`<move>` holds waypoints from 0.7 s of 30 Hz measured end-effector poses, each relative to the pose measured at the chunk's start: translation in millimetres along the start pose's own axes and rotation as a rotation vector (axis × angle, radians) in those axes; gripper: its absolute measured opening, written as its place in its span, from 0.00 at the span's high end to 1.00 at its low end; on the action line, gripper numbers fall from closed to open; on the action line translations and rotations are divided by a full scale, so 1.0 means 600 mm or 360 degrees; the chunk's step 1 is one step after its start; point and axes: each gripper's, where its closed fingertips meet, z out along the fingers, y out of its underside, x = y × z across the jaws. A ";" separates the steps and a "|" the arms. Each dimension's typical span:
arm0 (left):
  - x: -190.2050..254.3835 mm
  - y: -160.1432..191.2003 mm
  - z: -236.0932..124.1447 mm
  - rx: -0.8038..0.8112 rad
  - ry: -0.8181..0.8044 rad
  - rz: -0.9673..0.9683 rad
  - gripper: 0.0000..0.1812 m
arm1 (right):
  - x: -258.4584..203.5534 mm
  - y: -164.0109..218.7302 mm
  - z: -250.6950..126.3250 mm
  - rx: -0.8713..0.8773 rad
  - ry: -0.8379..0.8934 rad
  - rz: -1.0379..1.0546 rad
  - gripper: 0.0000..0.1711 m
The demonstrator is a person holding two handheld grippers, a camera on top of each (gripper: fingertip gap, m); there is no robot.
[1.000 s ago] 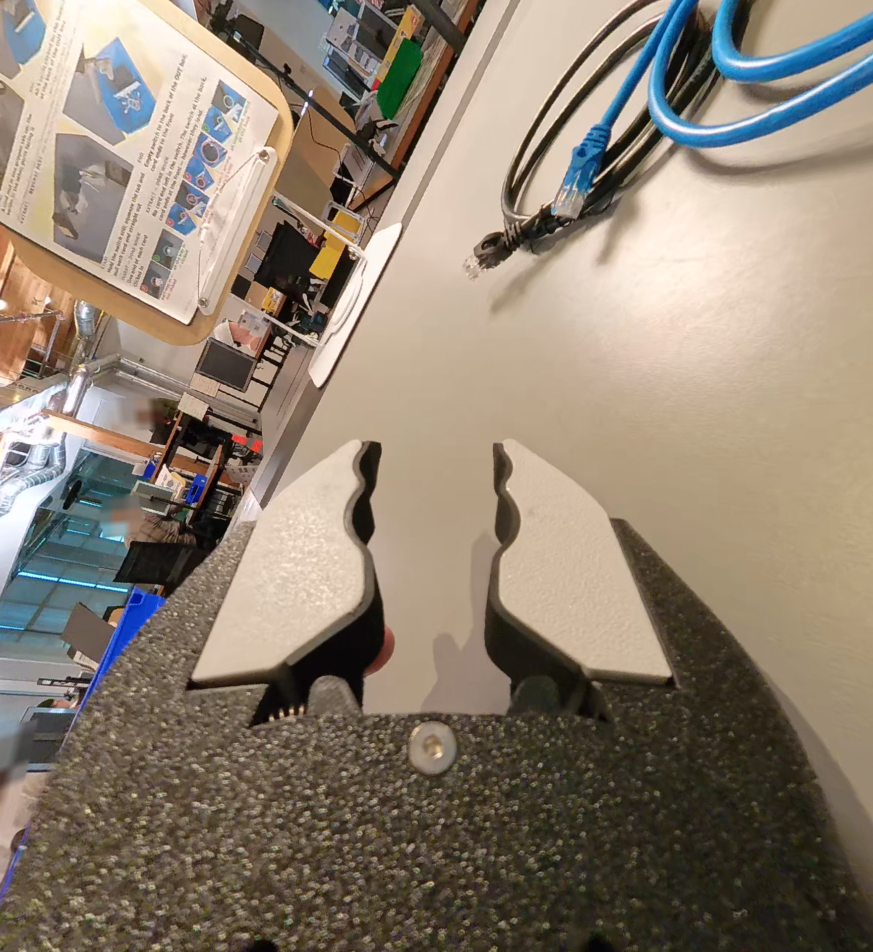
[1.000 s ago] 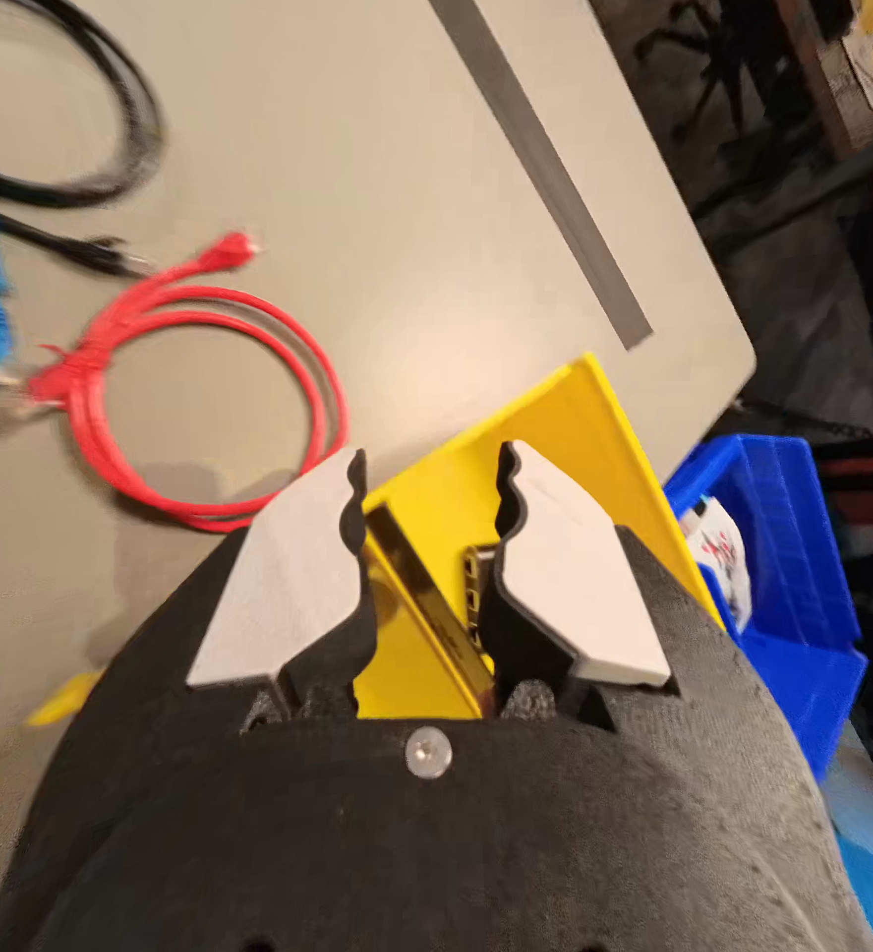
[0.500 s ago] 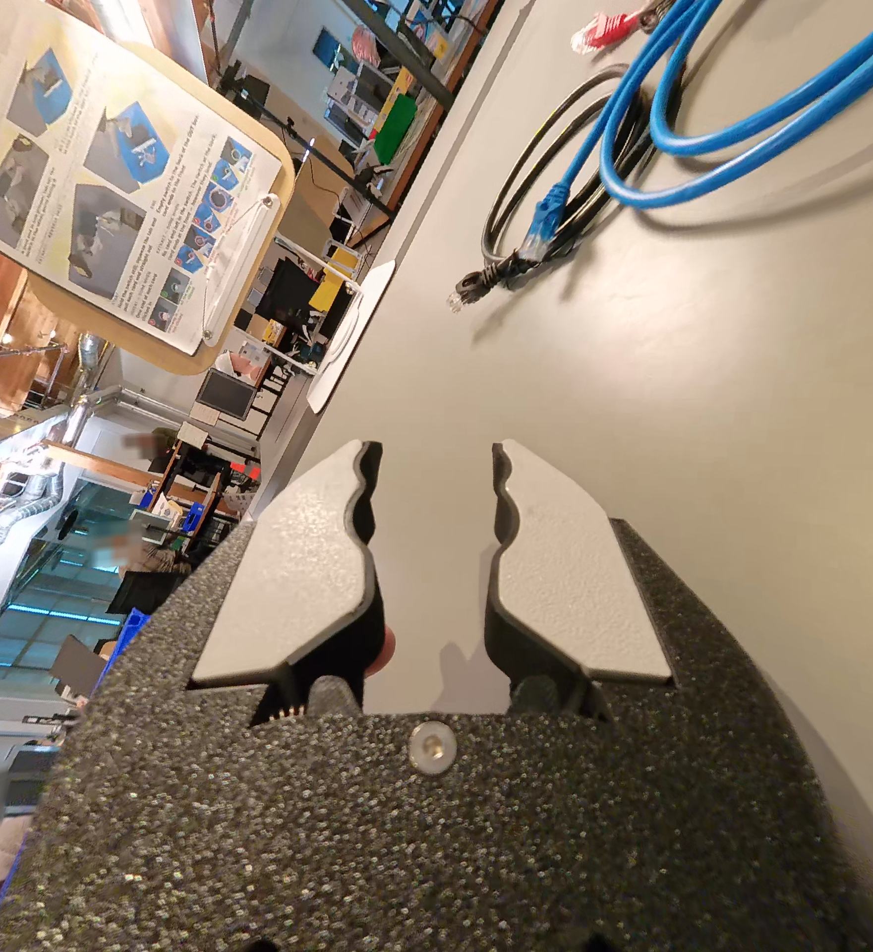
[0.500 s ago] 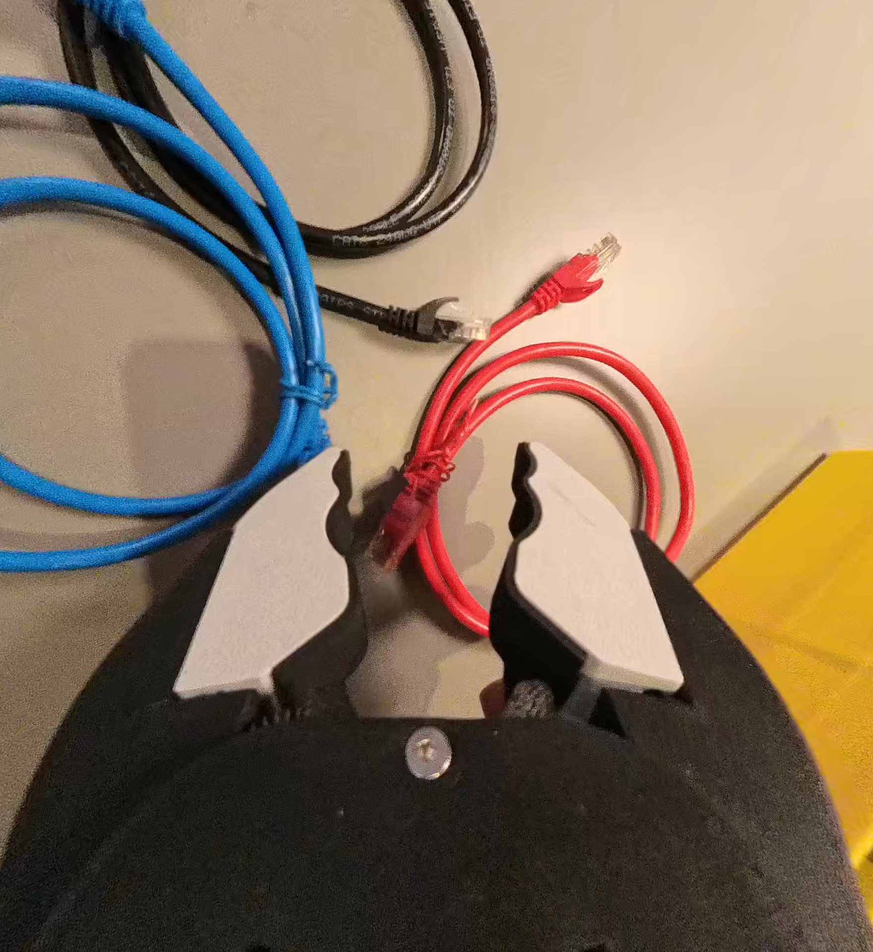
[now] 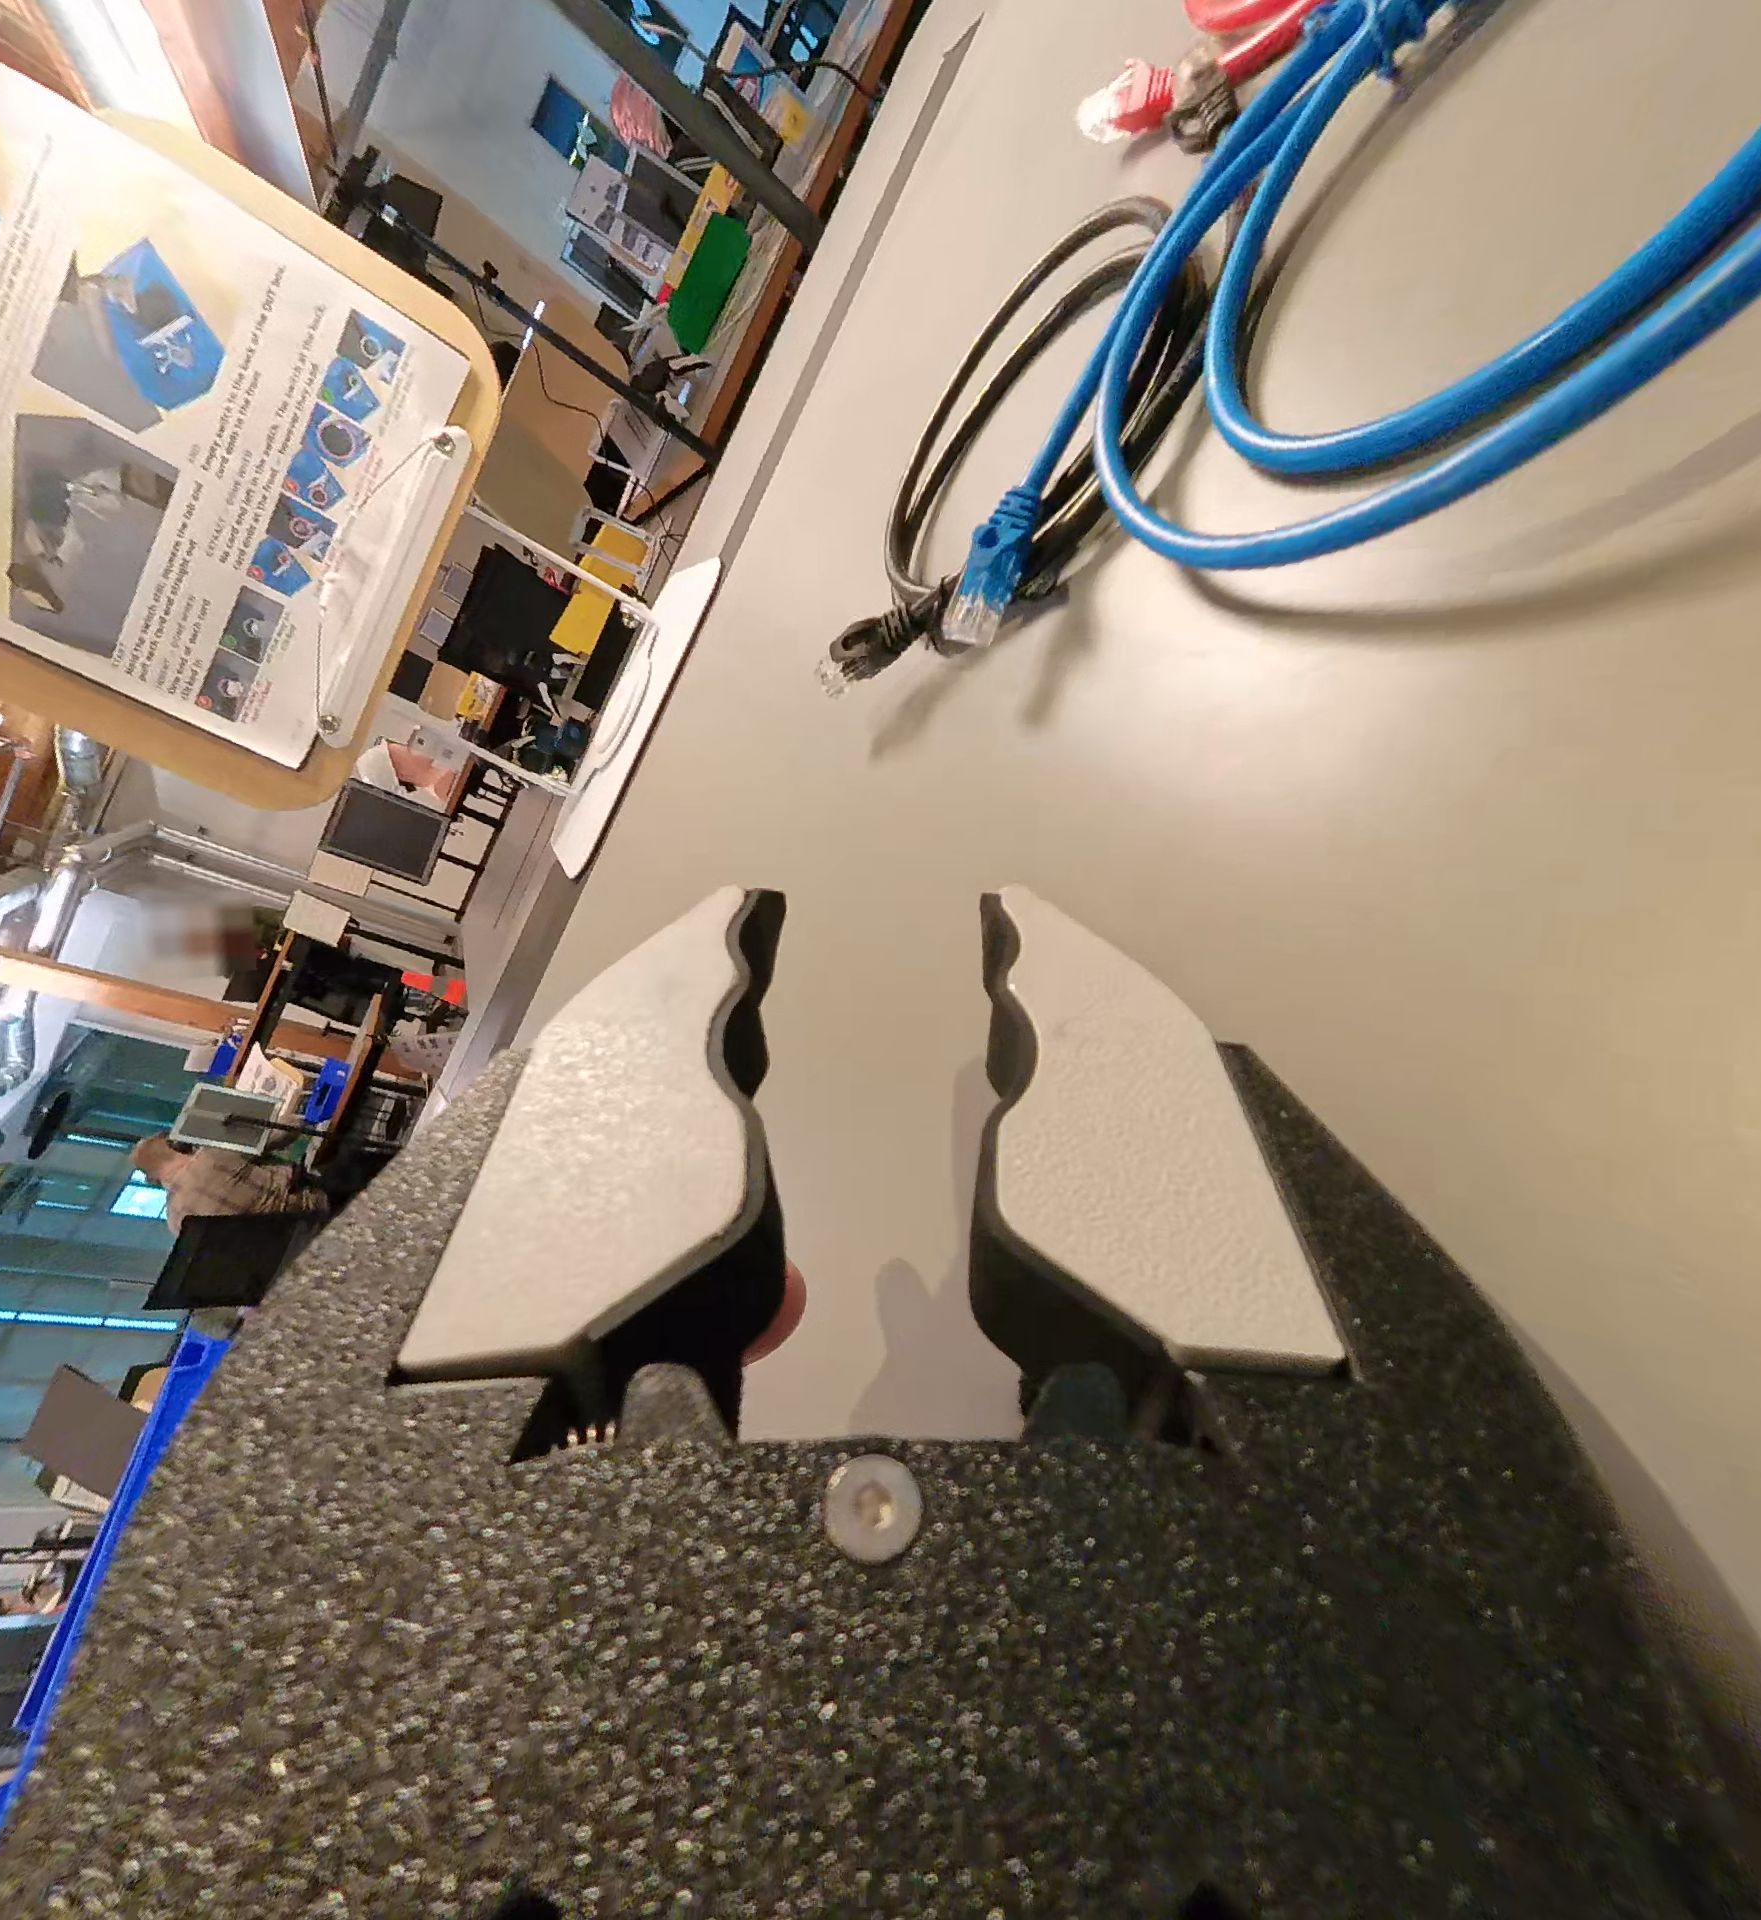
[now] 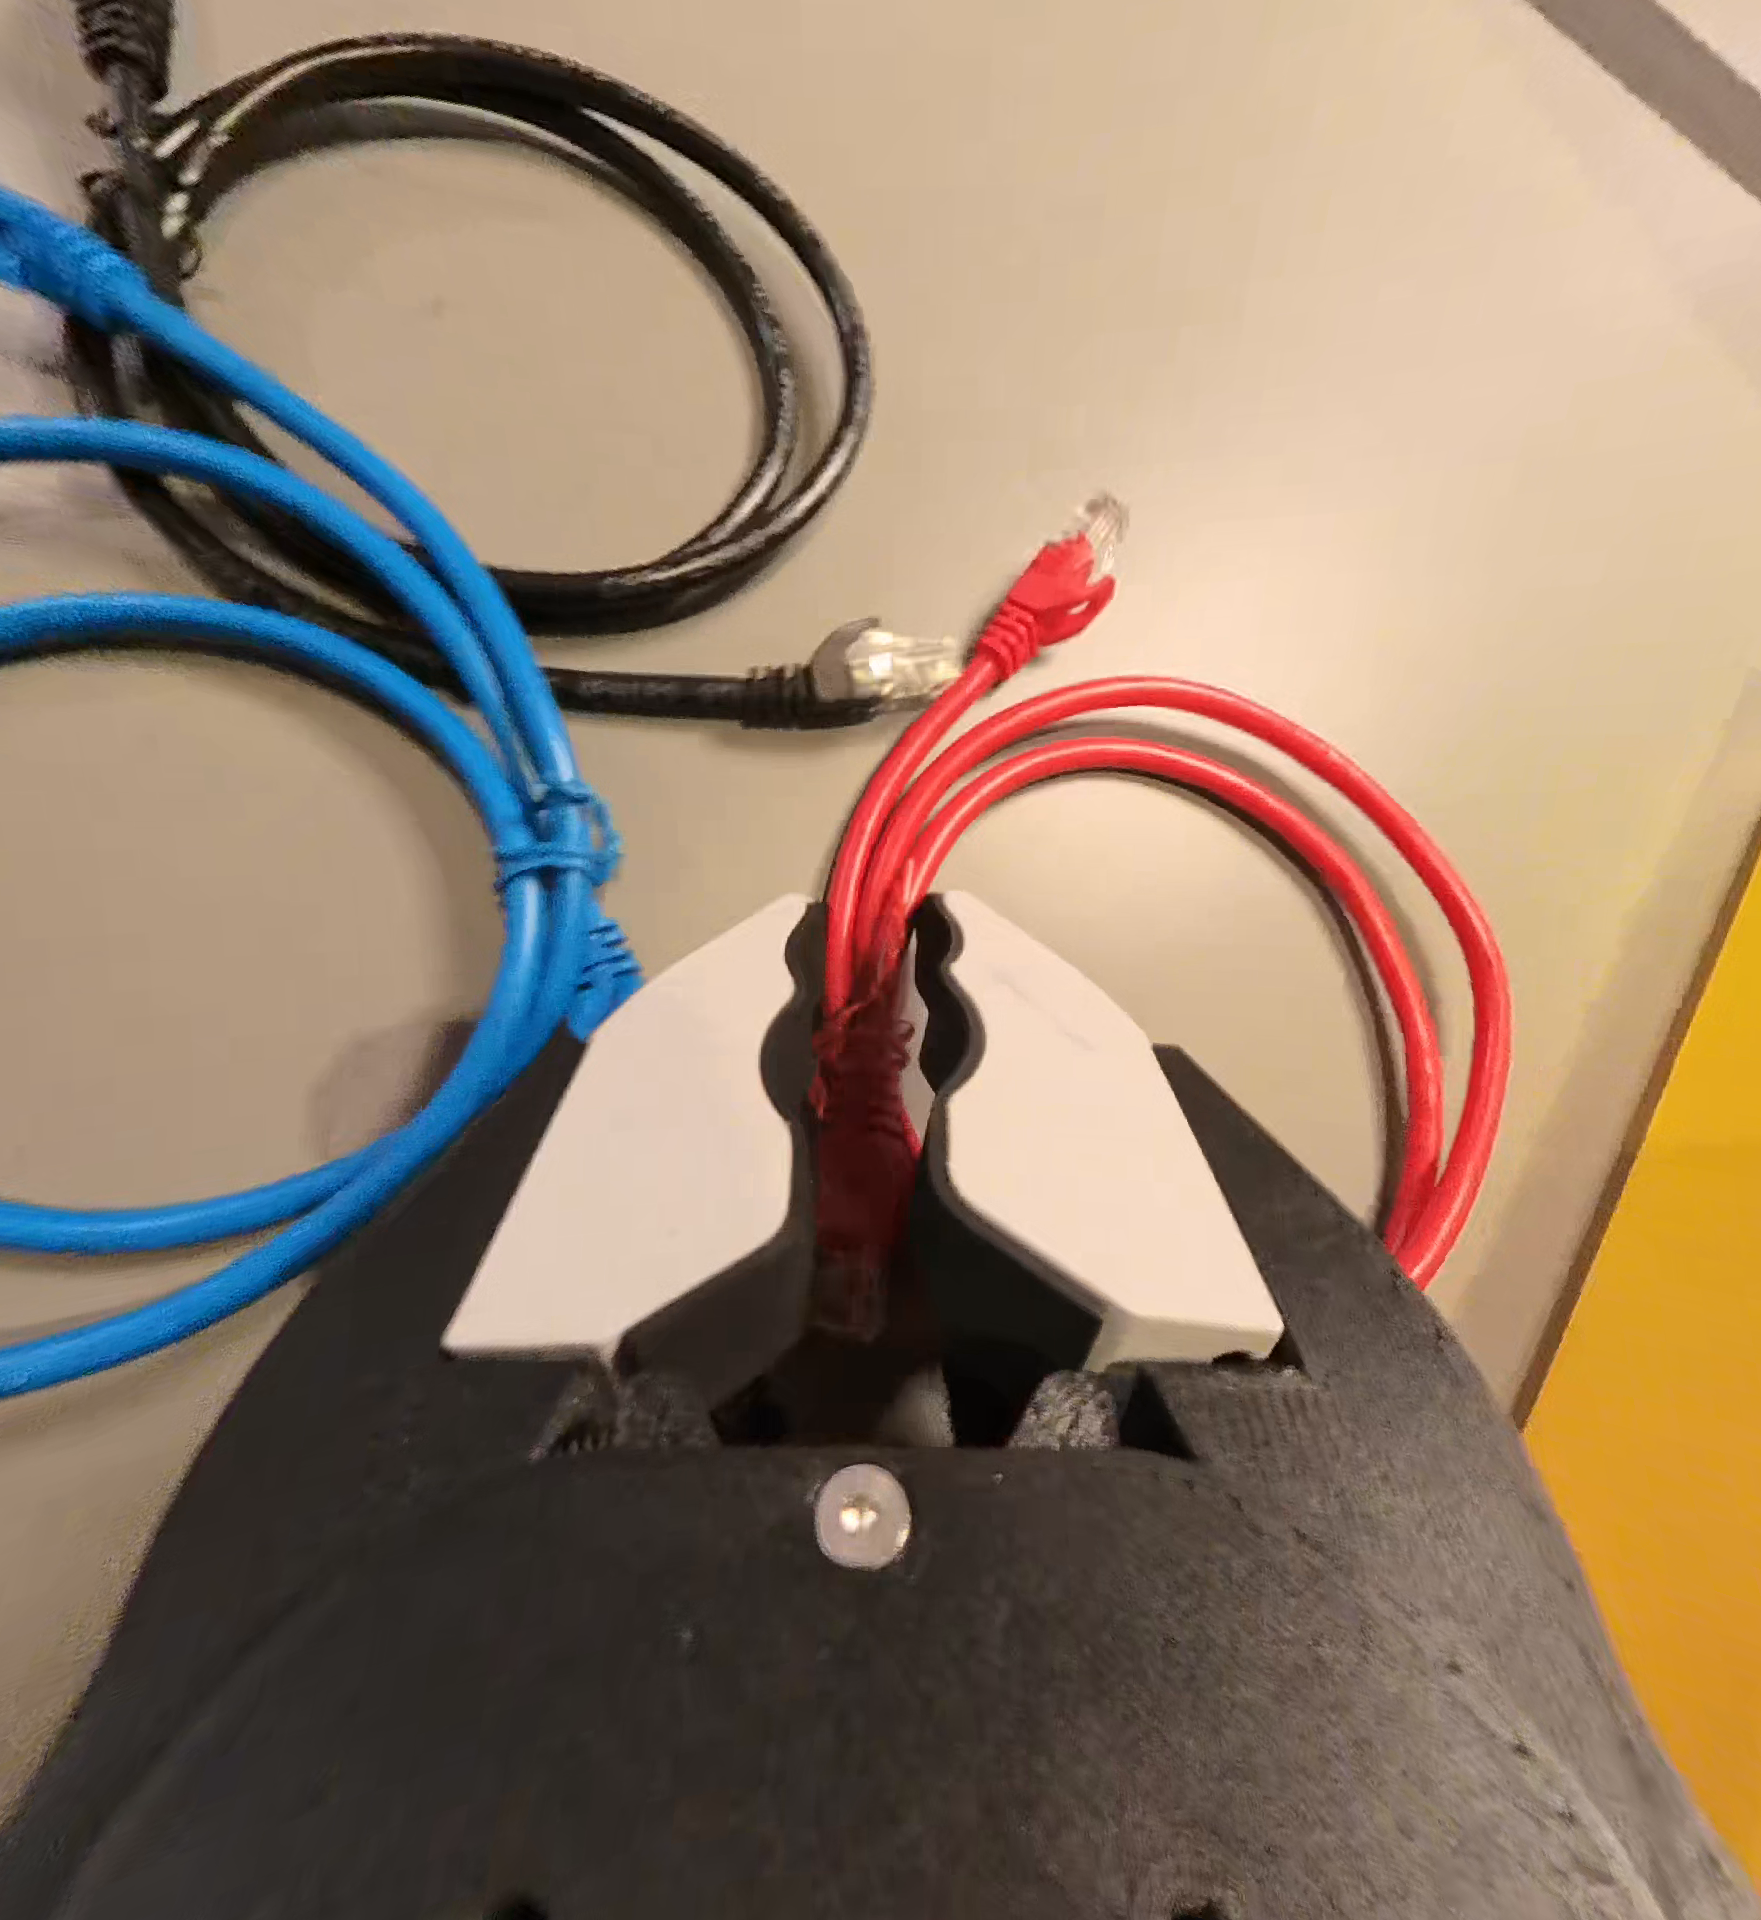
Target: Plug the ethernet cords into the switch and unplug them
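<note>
Three coiled ethernet cords lie on the grey table (image 6: 1271,312): red (image 6: 1375,831), blue (image 6: 284,644) and black (image 6: 751,312). My right gripper (image 6: 868,914) is shut on the red cord's near plug and tied bundle, which runs back between the fingers. The red cord's other plug (image 6: 1058,577) lies free beside a black plug (image 6: 865,665). My left gripper (image 5: 881,904) is open and empty, low over bare table, well short of the blue plug (image 5: 990,566) and the black plug (image 5: 871,639). No switch is in view.
A yellow sheet or bin (image 6: 1686,1351) lies at the right of the right wrist view. In the left wrist view a clipboard with an instruction sheet (image 5: 180,436) stands at the left, a white pad (image 5: 637,717) lies on the table's far edge, and a workshop shows beyond. Left tips to right tips: about 25 centimeters.
My right gripper swung from the yellow bin to the red cord, came down over its near plug and shut on it. My left gripper stayed open and shifted slightly.
</note>
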 end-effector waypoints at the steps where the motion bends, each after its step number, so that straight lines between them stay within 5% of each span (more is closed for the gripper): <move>1: 0.001 -0.002 -0.001 0.0013 0.0000 0.0010 0.79 | -0.005 -0.001 -0.004 0.0024 0.0013 -0.0047 0.90; 12: -0.021 -0.009 -0.010 0.0082 -0.0090 -0.0078 0.82 | -0.010 -0.062 -0.037 0.0266 0.0195 -0.0317 0.94; 21: -0.033 0.000 -0.023 0.0069 -0.0178 -0.0078 0.82 | 0.060 -0.149 -0.227 0.0751 0.0615 -0.0354 0.94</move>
